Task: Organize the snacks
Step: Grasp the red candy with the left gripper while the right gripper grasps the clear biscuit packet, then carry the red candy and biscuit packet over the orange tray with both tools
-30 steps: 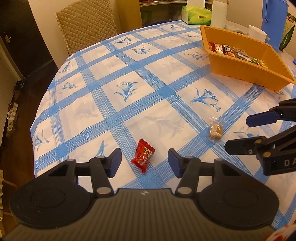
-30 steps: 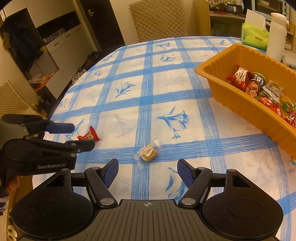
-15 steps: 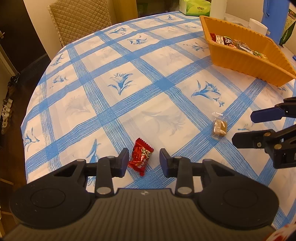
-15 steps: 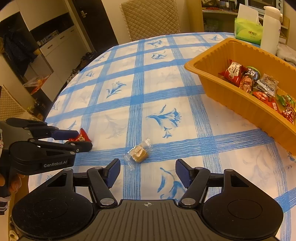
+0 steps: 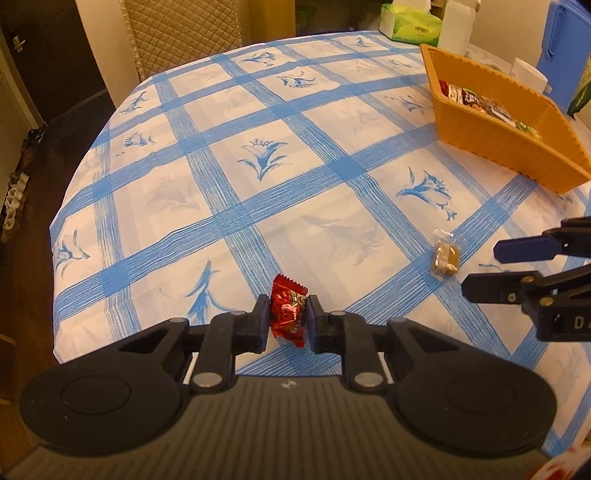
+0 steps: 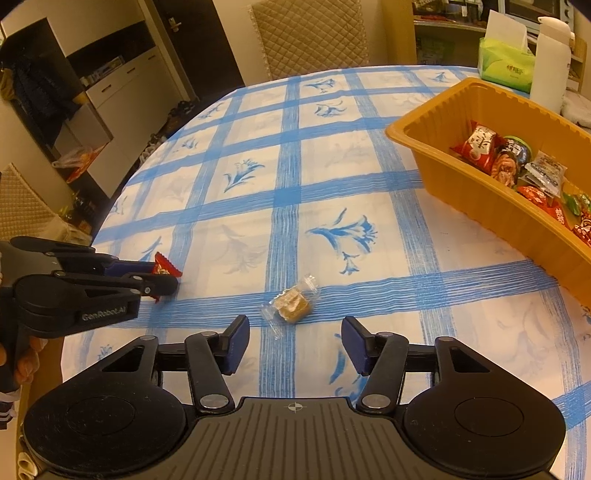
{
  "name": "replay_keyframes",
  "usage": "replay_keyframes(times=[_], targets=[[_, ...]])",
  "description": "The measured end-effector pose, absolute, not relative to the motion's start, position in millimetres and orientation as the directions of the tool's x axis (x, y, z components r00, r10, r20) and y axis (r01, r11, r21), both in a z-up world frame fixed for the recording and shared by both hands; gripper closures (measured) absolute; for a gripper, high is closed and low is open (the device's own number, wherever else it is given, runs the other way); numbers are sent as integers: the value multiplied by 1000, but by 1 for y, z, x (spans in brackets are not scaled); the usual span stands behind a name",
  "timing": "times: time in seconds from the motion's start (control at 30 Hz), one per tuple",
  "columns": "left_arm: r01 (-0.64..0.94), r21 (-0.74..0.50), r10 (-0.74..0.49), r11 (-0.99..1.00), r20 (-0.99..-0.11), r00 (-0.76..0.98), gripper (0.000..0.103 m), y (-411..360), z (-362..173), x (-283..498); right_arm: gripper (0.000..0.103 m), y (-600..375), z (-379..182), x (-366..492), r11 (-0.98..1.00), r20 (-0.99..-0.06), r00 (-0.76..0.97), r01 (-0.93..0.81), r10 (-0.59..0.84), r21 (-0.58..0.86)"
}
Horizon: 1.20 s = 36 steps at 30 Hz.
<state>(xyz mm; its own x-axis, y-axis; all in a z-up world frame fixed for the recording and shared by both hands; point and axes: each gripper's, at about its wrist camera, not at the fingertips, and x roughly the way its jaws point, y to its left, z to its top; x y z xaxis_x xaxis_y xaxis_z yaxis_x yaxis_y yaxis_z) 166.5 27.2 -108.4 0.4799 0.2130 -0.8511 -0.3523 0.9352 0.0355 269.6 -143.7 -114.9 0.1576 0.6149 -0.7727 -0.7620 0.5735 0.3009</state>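
My left gripper (image 5: pixel 286 319) is shut on a red snack packet (image 5: pixel 287 314), pinched upright between the blue pads near the table's front edge. From the right wrist view the same packet (image 6: pixel 164 266) pokes out of the left gripper (image 6: pixel 162 275). A brown candy in clear wrap (image 6: pixel 291 305) lies on the blue-checked cloth just beyond my right gripper (image 6: pixel 293 345). The right jaws are closing and stand apart, with nothing pressed between them. In the left wrist view the brown candy (image 5: pixel 446 255) sits just left of the right gripper (image 5: pixel 480 267). An orange bin (image 6: pixel 436 162) holds several snacks at the right.
The orange bin (image 5: pixel 509 147) stands at the back right of the round table. Behind it are a green tissue box (image 6: pixel 506 66) and a white bottle (image 6: pixel 550 59). A quilted chair (image 6: pixel 306 33) stands at the far side. The table edge drops off to the left.
My left gripper has shut on the red packet, which now stands upright between the pads. The right jaws have narrowed around the space in front of the brown candy.
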Motion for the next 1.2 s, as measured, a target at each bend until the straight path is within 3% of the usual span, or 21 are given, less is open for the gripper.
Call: replay_keyframes(times=[0.73,0.93,1.2], targets=[[-473,-11,251,881,-837,487,84,48,-93,129,54,-103,-127,271,561,-778,151,-775,610,290],[-486,-21,250,874,-838,486,84,49,-94,121,60,-95,-132,248,496,-772,196,-851,605,173],[-498,-41,237,866,-843,483,84,48,-98,115,78,-99,-136,244,492,-770,244,-864,590,103]])
